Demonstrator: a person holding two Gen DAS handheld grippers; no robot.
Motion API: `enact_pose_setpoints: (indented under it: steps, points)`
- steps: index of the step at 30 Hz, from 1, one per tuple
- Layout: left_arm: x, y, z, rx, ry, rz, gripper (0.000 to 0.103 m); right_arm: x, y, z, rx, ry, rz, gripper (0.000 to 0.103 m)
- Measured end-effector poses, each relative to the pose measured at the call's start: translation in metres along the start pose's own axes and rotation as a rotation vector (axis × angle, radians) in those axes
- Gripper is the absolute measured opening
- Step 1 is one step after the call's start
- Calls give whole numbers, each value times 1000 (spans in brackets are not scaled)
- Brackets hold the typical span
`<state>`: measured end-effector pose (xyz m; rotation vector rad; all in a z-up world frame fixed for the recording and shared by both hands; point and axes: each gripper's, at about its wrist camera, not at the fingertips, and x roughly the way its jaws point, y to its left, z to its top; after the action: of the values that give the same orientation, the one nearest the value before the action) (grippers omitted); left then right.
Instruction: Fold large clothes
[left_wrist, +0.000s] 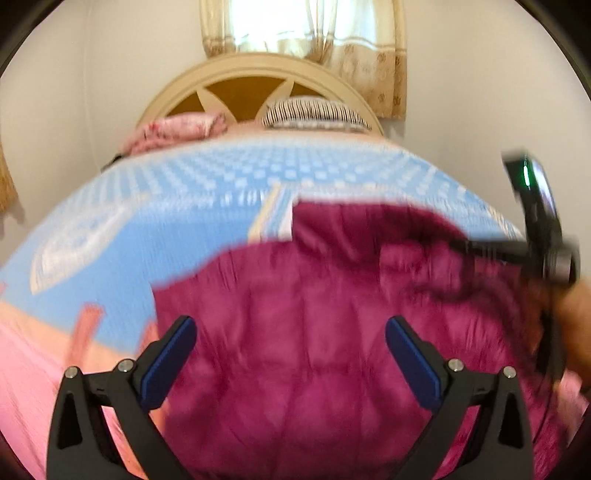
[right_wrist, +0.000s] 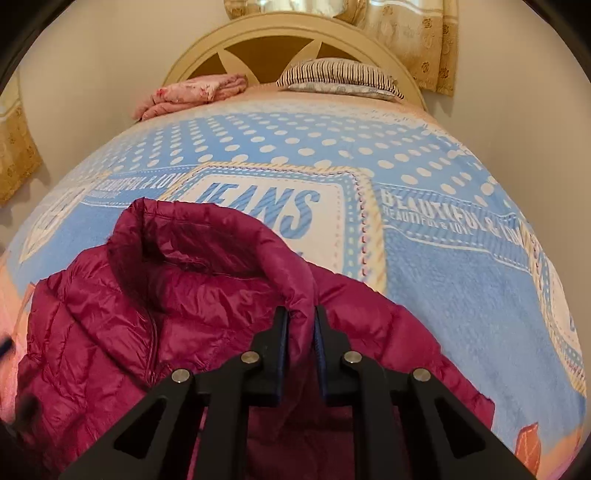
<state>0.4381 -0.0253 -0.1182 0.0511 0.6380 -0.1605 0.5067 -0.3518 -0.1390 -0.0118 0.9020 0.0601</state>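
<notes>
While the magenta quilted puffer jacket (right_wrist: 155, 317) is spread on the blue dotted bedspread (right_wrist: 461, 280), its collar is pinched at six o'clock by the right gripper (right_wrist: 300, 317), seen only there; the left gripper (left_wrist: 291, 325) is shown spread wide above blurred fabric.

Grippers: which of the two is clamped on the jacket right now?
The right gripper: its jaws pinch the jacket at the collar. The left gripper stands wide open above it.

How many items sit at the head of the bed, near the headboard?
2: a folded pink blanket on the left and a striped pillow on the right, both against the headboard. Nothing else shows there.
</notes>
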Motion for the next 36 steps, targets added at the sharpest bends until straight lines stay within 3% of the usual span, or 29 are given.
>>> enact_pose_setpoints:
  steps: [4, 8, 10, 12, 18, 21, 26, 29, 36]
  points:
    - [27, 11, 57, -30, -10, 34, 103, 2, -4, -8, 20, -13, 25, 12]
    - [90, 12, 95, -41, 82, 46, 103, 3, -4, -12, 9, -21, 35, 12]
    - [113, 15, 97, -75, 131, -2, 103, 2, -6, -14, 11, -22, 49, 12]
    - [139, 12, 97, -89, 202, 5, 103, 1, -6, -17, 2, -28, 54, 12]
    - [155, 2, 76, -56, 228, 3, 102, -1, -4, -20, -38, -44, 63, 12]
    - [147, 0, 65, -22, 225, -11, 74, -2, -6, -22, -37, -48, 62, 12]
    - [132, 5, 52, 14, 236, -34, 14, 0, -10, -25, -21, -35, 58, 12]
    - [122, 6, 42, 20, 236, -55, 9, 3, -12, -28, -20, -15, 43, 12]
    - [123, 16, 17, 16, 283, -94, 9, 9, -14, -34, -12, 9, 20, 12]
